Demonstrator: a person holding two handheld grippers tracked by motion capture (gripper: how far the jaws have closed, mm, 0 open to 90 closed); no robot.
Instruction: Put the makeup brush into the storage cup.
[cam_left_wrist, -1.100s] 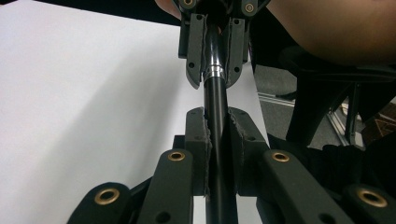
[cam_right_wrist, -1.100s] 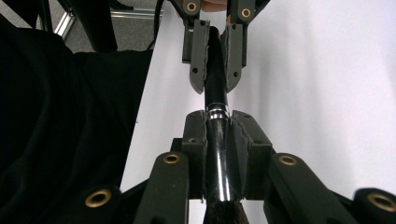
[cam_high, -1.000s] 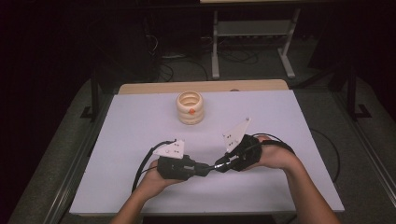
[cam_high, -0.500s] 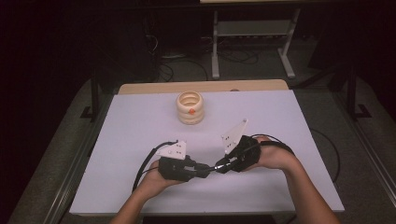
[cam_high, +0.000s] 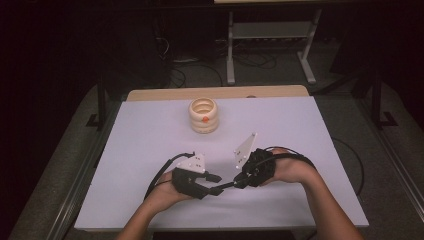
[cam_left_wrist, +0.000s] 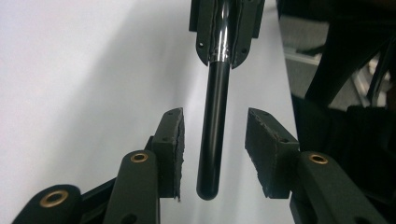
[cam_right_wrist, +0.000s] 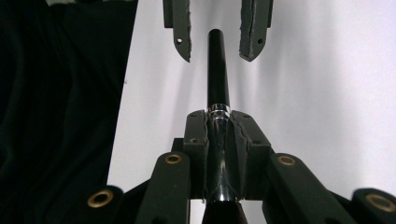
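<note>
Now: black pen (cam_left_wrist: 214, 135) passed between grippers.
Right gripper (cam_right_wrist: 219, 140) clamps its chrome-ringed end; left gripper (cam_left_wrist: 214, 156) jaws, just opening, flank the tip without contact above white table (cam_high: 150, 130).

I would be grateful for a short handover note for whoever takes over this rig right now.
Right gripper: shut on the black pen, clamping it at its silver band.
Left gripper: jaws have just been opening; the pen's free end lies between its pads, untouched.
Both hands are low over the white table, near its front edge; the stack of rings stands apart, farther back.
Done: left has let go of the pen.
Left: draw the grippers apart, probably.
</note>
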